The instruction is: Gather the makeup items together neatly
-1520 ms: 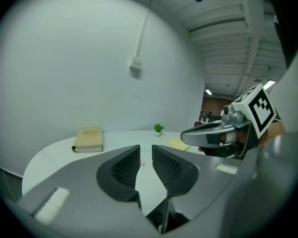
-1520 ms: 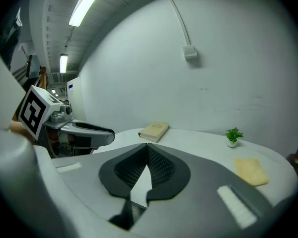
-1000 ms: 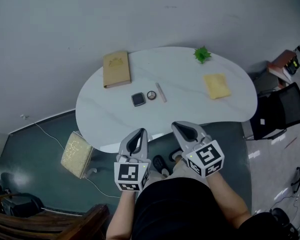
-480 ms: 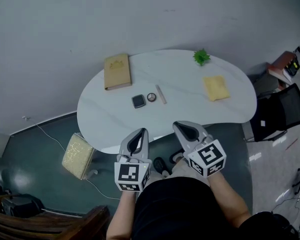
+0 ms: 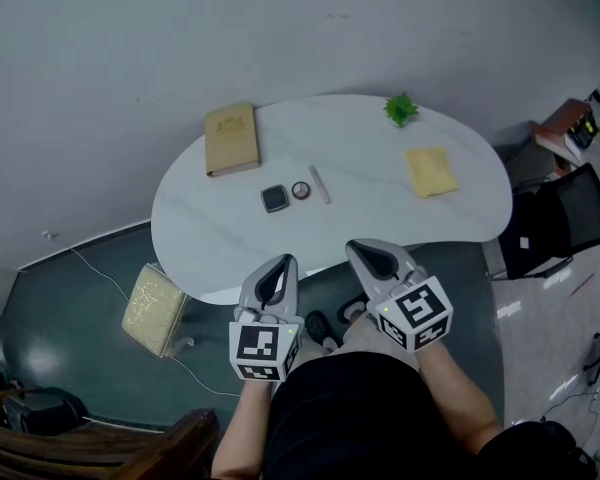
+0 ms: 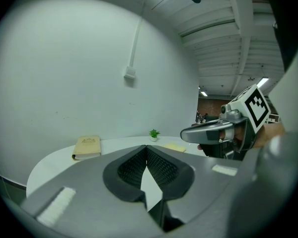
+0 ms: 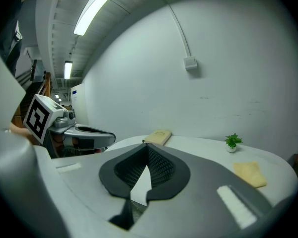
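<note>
While both are held short of the counter's [image 5: 210, 238] near edge, the left gripper [image 5: 282, 264] and right gripper [image 5: 360, 253] have jaws closed on nothing, apparently a rest pose. The compact [image 5: 275, 198], pot [image 5: 301, 190] and stick [image 5: 320, 184] lie close together mid-counter, judged already gathered. Nothing has shifted since the earlier frames.

Both grippers sit side by side in front of the person's body, left gripper [image 5: 273, 284] and right gripper [image 5: 376, 264] each tipped slightly downward, jaws closed, nothing between them.
</note>
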Available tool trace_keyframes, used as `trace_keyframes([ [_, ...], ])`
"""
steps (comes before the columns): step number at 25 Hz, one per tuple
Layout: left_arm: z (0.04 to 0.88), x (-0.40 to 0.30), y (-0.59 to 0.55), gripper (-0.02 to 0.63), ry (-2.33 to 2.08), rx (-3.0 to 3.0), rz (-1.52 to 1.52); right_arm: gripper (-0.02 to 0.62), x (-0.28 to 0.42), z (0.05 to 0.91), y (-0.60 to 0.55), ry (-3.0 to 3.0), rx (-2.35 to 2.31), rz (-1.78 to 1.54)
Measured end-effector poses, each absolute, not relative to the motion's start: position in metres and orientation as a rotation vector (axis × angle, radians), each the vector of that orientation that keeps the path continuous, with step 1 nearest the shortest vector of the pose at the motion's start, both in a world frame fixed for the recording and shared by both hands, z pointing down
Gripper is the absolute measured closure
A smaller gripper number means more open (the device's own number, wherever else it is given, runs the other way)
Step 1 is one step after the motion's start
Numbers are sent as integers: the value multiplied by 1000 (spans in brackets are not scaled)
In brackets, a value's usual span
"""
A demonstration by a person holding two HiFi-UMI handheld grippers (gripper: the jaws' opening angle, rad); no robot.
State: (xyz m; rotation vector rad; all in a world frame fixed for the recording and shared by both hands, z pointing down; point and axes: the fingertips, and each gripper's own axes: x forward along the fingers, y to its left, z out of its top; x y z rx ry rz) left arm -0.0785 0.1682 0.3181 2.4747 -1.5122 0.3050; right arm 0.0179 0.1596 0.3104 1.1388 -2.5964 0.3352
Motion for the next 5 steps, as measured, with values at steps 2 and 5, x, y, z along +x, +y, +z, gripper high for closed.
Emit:
trace_keyframes([
  [2,318,-78,167,607,-1510,2476,304,588,18,311,159,-2596,1138,334],
  [5,317,-77,164,607,-1508,2481,304,588,18,312,158,-2601,1142,333],
])
